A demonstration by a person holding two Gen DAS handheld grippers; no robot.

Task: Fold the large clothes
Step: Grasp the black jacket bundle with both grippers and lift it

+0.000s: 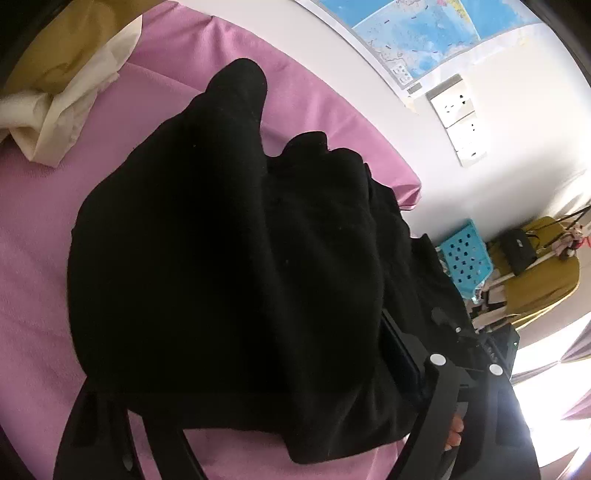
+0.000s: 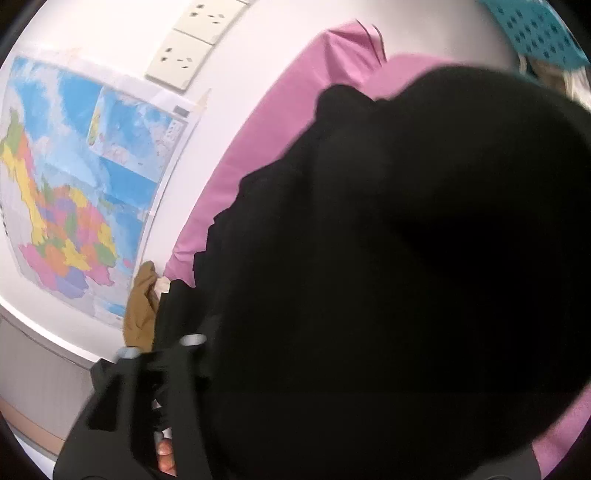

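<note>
A large black garment [image 1: 221, 240] lies heaped on the pink bed sheet [image 1: 37, 295] and fills most of the right wrist view [image 2: 388, 258]. My left gripper [image 1: 236, 439] sits at the garment's near edge. Its one visible finger [image 1: 92, 424] stands far out to the left, and cloth covers the rest. The same gripper shows in the right wrist view [image 2: 159, 362], held by a hand [image 2: 166, 456]. My right gripper [image 1: 410, 343] reaches into the garment's right side with its tips buried in black cloth. A hand [image 1: 454, 432] holds it.
A tan and cream pile of cloth [image 1: 66, 74] lies at the bed's far left. The bed's corner [image 1: 406, 184] meets a white wall with a map [image 1: 424, 29] and sockets [image 1: 458, 114]. Beyond stand a blue perforated basket [image 1: 465, 258] and a yellow chair [image 1: 543, 280].
</note>
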